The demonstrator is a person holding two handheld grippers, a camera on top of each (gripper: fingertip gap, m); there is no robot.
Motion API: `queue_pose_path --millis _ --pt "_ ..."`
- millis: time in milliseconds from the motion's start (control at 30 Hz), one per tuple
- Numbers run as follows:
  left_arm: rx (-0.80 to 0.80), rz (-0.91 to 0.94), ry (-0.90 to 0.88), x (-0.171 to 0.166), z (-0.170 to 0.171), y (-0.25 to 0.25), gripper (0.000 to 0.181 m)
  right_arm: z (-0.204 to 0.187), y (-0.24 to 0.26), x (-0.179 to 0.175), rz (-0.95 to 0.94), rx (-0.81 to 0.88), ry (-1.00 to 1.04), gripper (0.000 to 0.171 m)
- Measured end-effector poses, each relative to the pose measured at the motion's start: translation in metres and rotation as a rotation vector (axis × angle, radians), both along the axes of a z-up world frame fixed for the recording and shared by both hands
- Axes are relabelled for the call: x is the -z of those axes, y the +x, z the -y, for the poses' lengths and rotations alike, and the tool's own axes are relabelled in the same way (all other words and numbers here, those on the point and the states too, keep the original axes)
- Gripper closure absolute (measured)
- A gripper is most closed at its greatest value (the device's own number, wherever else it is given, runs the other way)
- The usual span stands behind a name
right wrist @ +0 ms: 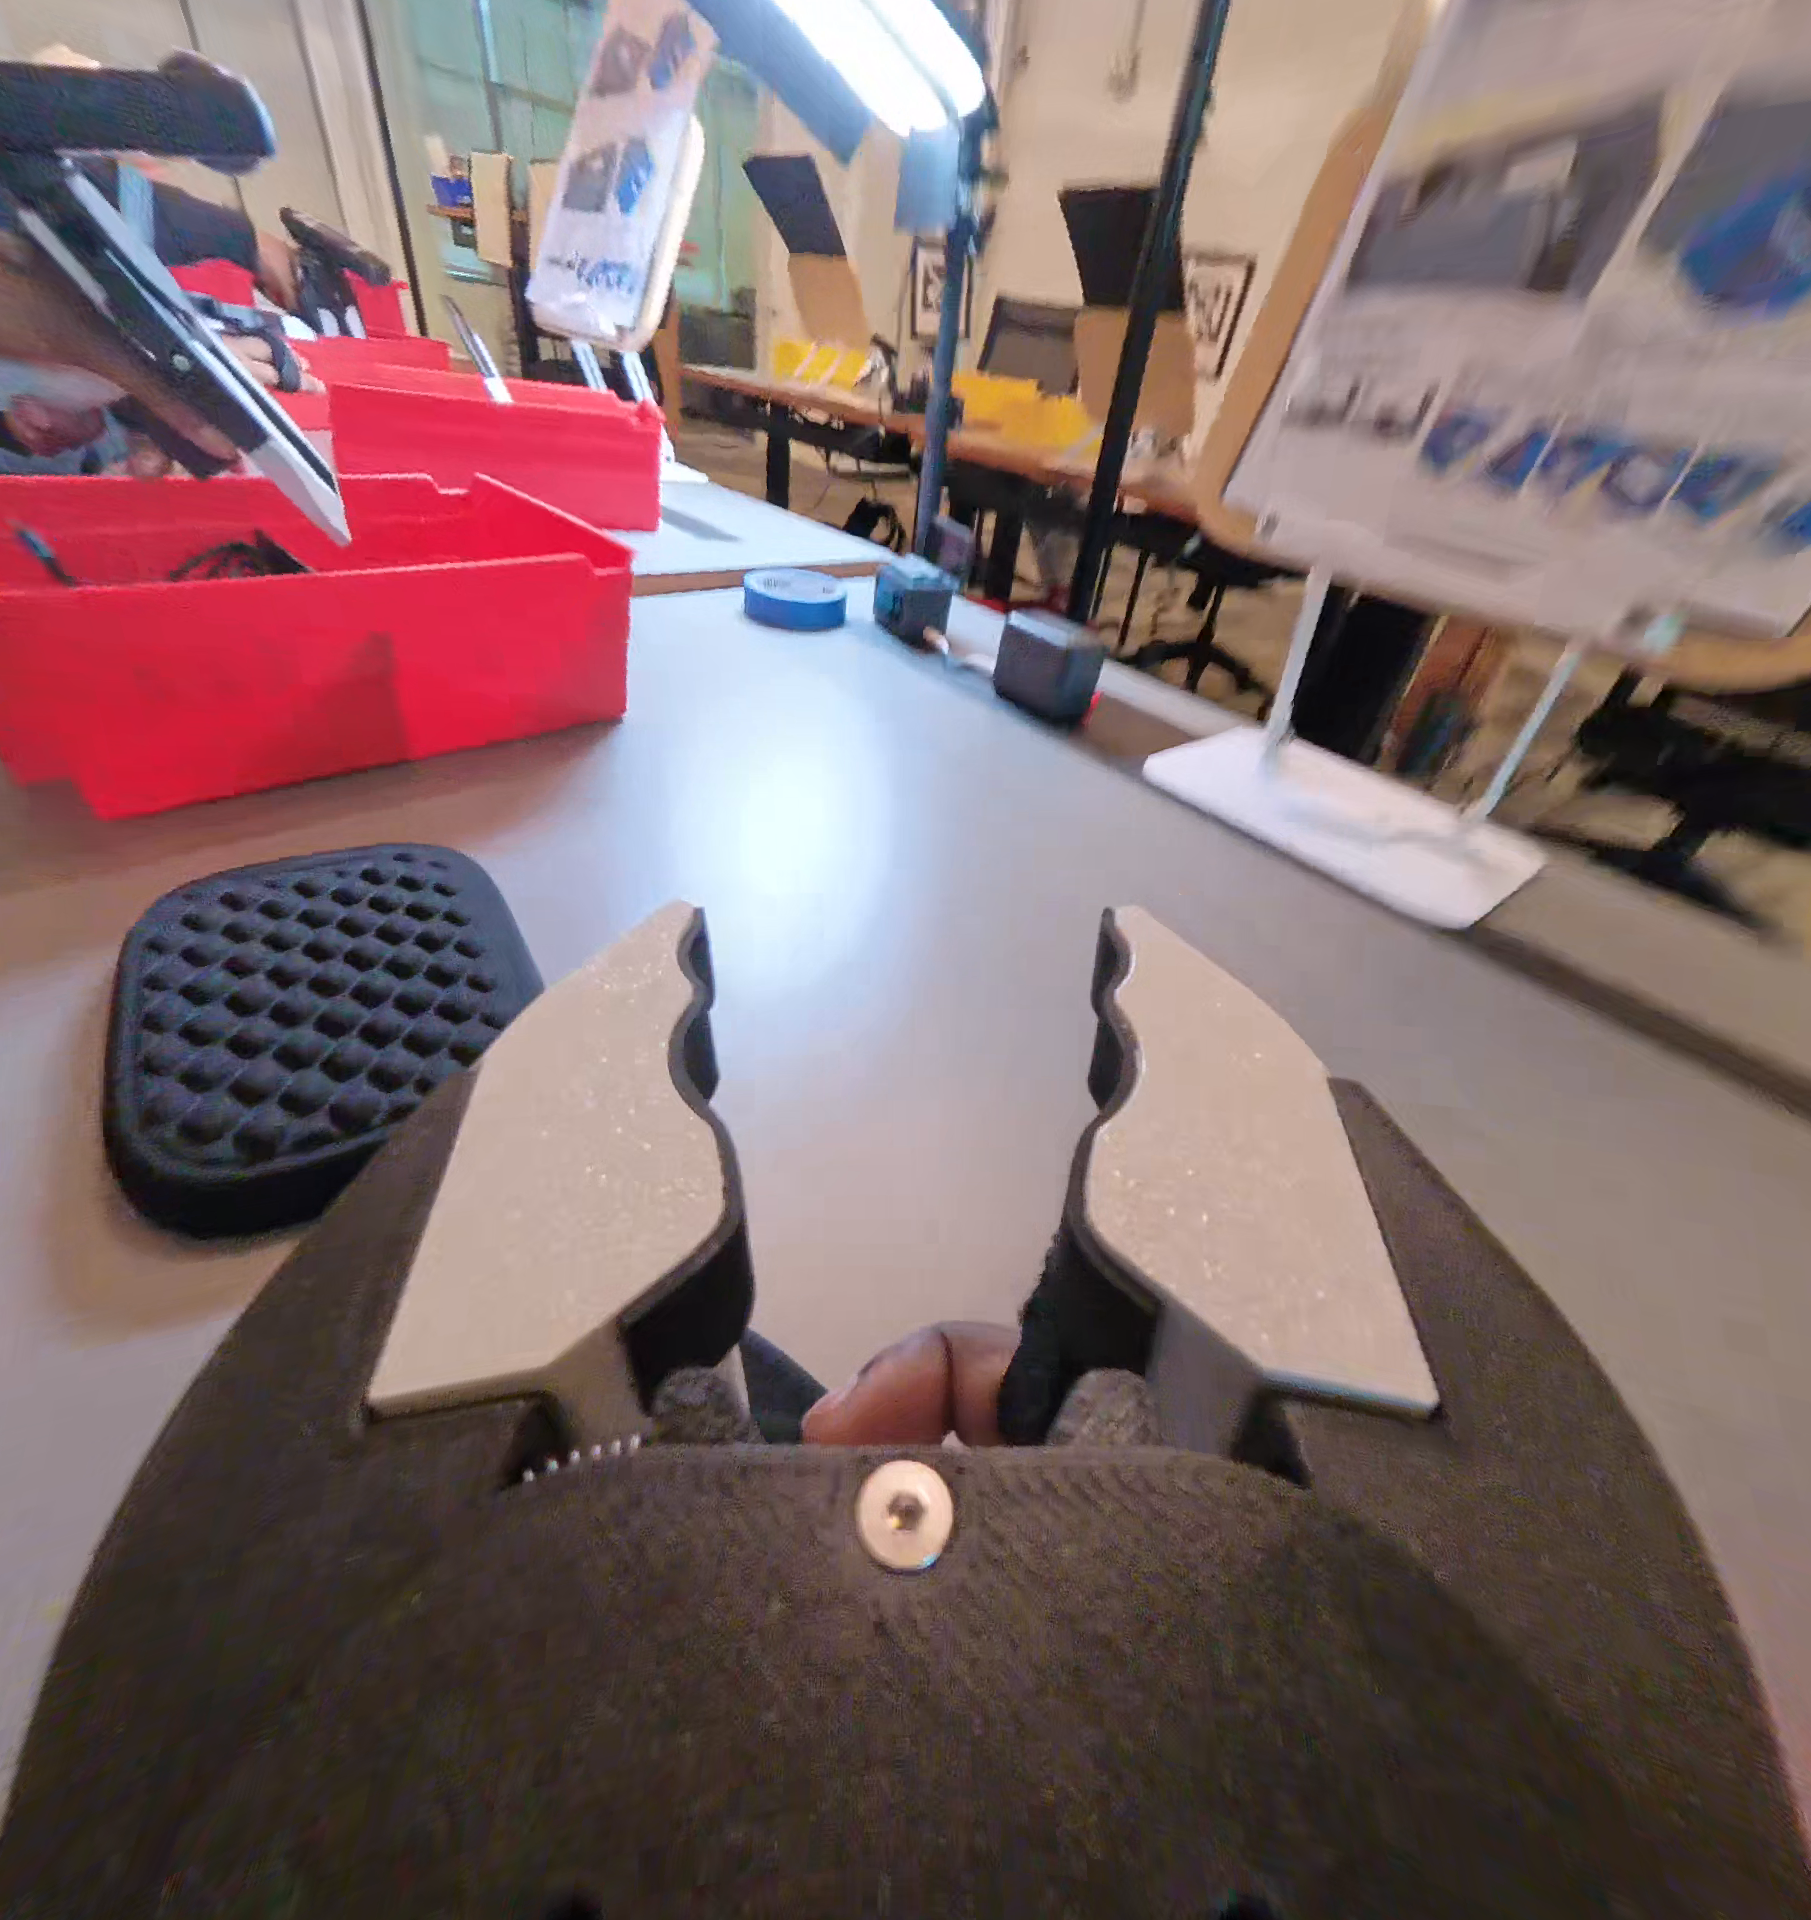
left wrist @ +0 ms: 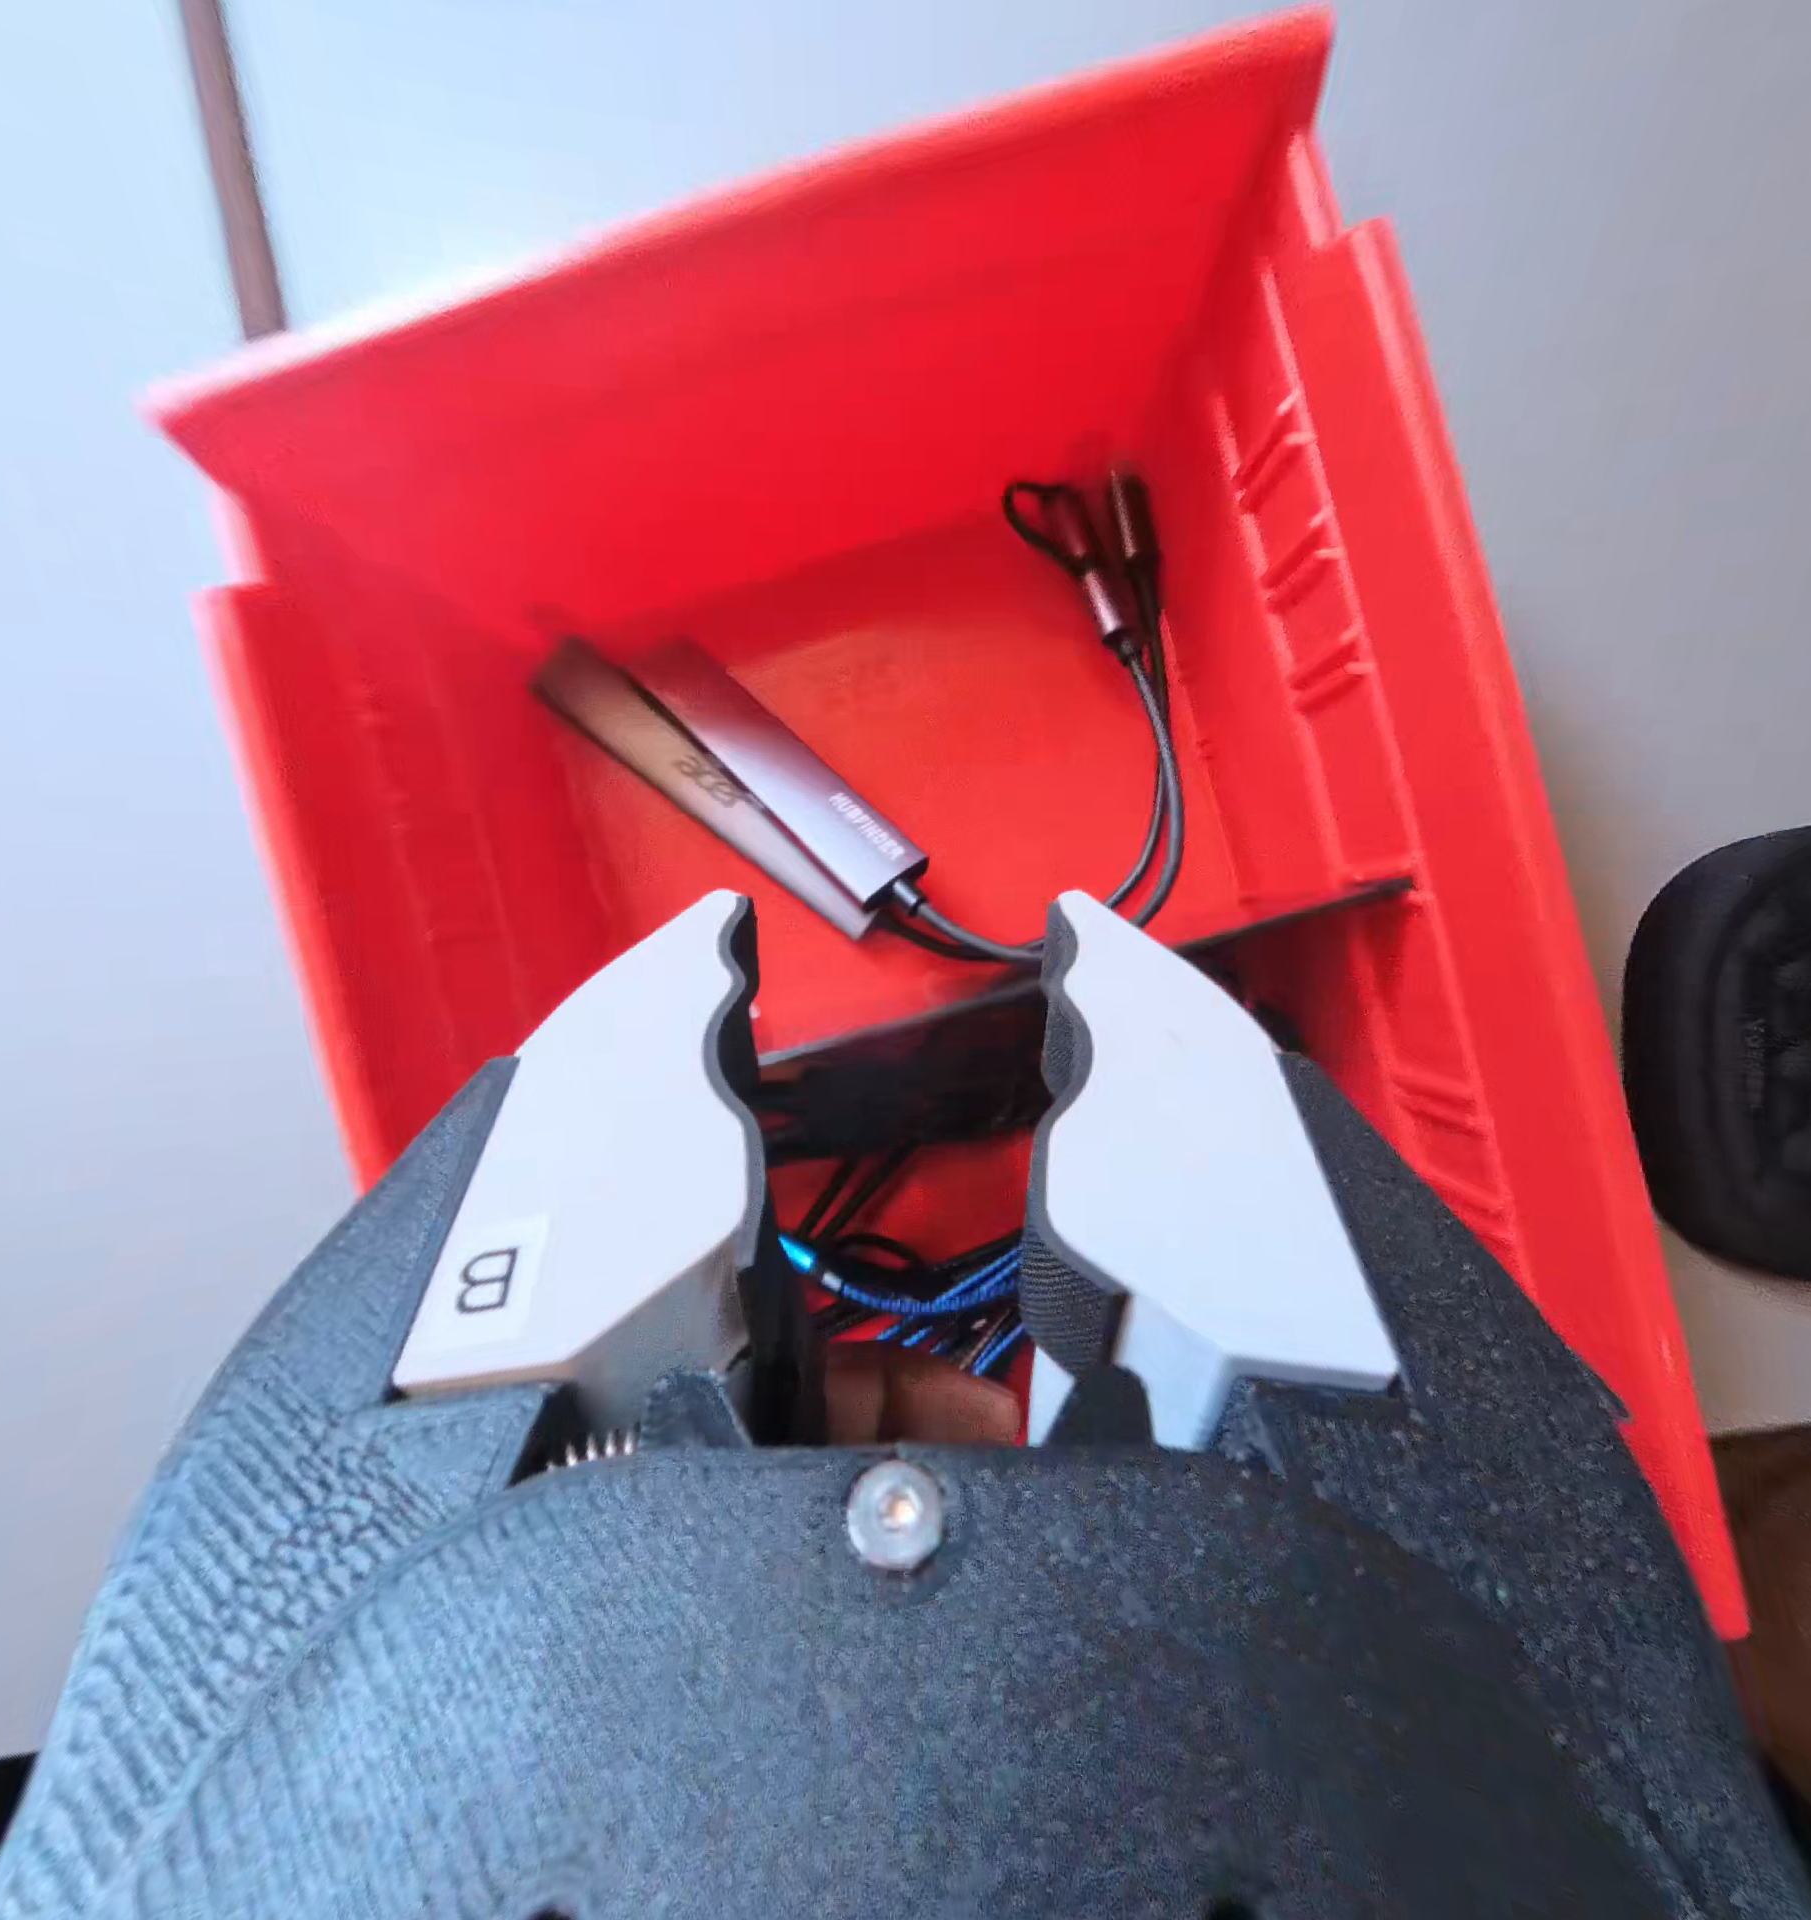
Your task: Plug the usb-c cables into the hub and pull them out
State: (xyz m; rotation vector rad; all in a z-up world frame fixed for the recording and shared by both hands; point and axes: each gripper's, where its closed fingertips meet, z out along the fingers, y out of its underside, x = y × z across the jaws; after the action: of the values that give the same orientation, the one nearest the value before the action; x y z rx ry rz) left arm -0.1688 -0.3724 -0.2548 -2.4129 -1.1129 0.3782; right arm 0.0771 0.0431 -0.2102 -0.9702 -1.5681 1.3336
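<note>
A dark metal hub (left wrist: pixel 735 774) lies in the far compartment of a red bin (left wrist: pixel 672 457). Its thin black cable (left wrist: pixel 1155 800) runs to two dark connectors (left wrist: pixel 1114 561) in the far right corner. My left gripper (left wrist: pixel 896 920) is open and empty, above the bin, just short of the hub's near end. Blue braided cables (left wrist: pixel 942 1299) lie in the near compartment, partly hidden by my fingers. My right gripper (right wrist: pixel 901 935) is open and empty, low over the grey table (right wrist: pixel 984 831), to the right of the red bin (right wrist: pixel 298 665). The left gripper (right wrist: pixel 205 384) also shows there, over the bin.
A black divider (left wrist: pixel 901 1081) splits the bin. A black dimpled pad (right wrist: pixel 298 1018) lies on the table left of my right gripper. More red bins (right wrist: pixel 496 447), a blue tape roll (right wrist: pixel 794 600), two small dark boxes (right wrist: pixel 1046 665) and a white sign stand (right wrist: pixel 1348 821) stand farther off. Spacing between my two grippers at the tips: around 50 cm.
</note>
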Motion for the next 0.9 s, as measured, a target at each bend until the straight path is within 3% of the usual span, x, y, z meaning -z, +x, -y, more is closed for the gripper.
queue_pose_path --millis 167,267,300,433,667,900 --pt "-0.013 0.259 -0.25 0.051 0.003 -0.023 0.128 0.002 -0.023 0.044 0.097 0.046 -0.163 0.101" --pt "-0.03 0.325 -0.317 0.066 0.006 -0.024 0.129 -0.003 -0.017 0.036 0.022 0.085 -0.162 0.107" --pt "-0.031 0.33 -0.316 0.069 0.004 -0.024 0.138 -0.005 -0.015 0.035 0.004 0.089 -0.17 0.108" --pt "-0.028 0.282 -0.376 0.07 0.009 -0.026 0.144 -0.014 -0.011 0.029 -0.034 0.105 -0.252 0.112" --pt "-0.032 0.026 -0.253 0.004 0.007 -0.035 0.156 -0.032 -0.006 0.022 -0.073 0.13 -0.416 0.119" --pt "0.01 -0.379 -0.117 -0.09 -0.003 -0.027 0.158 -0.028 -0.005 0.021 -0.085 0.128 -0.387 0.123"
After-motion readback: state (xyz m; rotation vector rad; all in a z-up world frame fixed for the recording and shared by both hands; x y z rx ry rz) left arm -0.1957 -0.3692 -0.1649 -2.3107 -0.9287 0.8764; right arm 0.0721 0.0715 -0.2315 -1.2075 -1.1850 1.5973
